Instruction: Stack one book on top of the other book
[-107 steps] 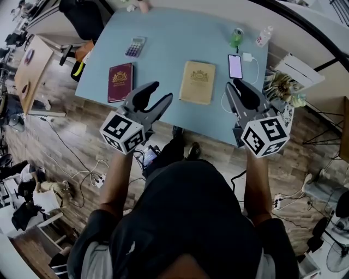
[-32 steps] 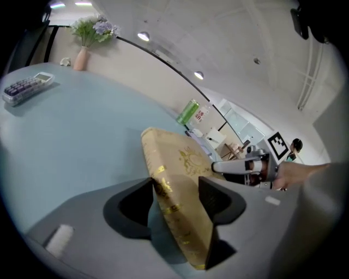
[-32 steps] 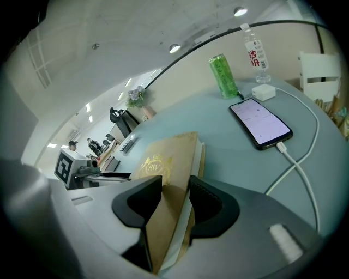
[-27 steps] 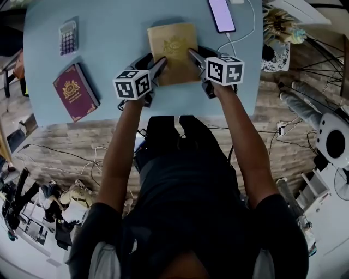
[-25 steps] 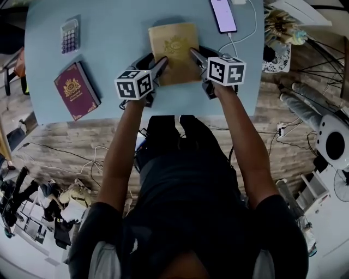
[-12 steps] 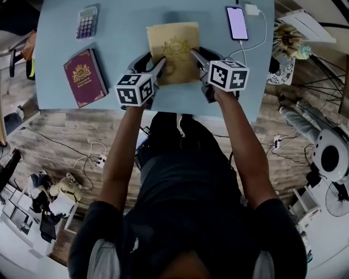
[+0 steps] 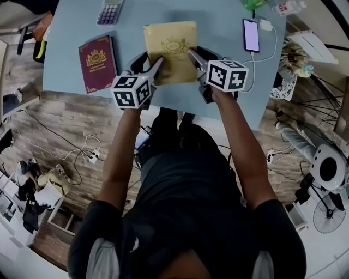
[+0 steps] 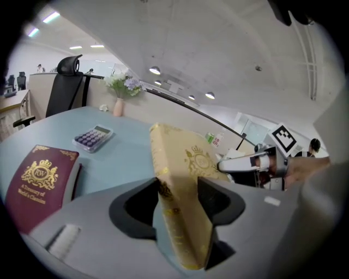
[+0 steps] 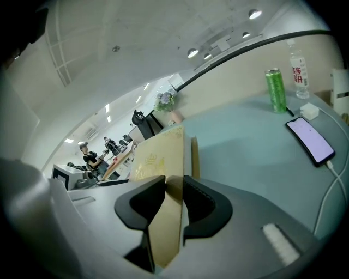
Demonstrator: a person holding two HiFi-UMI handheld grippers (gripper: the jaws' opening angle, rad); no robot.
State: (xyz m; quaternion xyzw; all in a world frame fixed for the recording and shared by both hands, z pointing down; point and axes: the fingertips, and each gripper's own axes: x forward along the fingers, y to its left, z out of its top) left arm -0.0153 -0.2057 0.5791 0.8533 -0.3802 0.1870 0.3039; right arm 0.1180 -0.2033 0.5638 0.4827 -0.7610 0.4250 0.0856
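Observation:
A tan book (image 7: 171,50) with a gold crest is held up over the blue table (image 7: 65,60), gripped at both near corners. My left gripper (image 7: 156,64) is shut on its left edge, seen as the tan book (image 8: 182,204) between the jaws. My right gripper (image 7: 192,56) is shut on its right edge, the tan book (image 9: 163,218) filling the jaws. A maroon book (image 7: 97,63) with a gold crest lies flat on the table to the left; the maroon book (image 8: 38,180) also shows in the left gripper view.
A calculator (image 7: 109,12) lies beyond the maroon book. A phone (image 7: 251,35) on a white cable lies at the right, with a green can (image 9: 276,90) and a water bottle (image 9: 298,68) behind it. A flower vase (image 8: 118,103) stands at the table's far side.
Both grippers, apart and open 4.3 s ago, have closed on the tan book's near corners. Over the last second the book has come up off the table and shifted slightly left.

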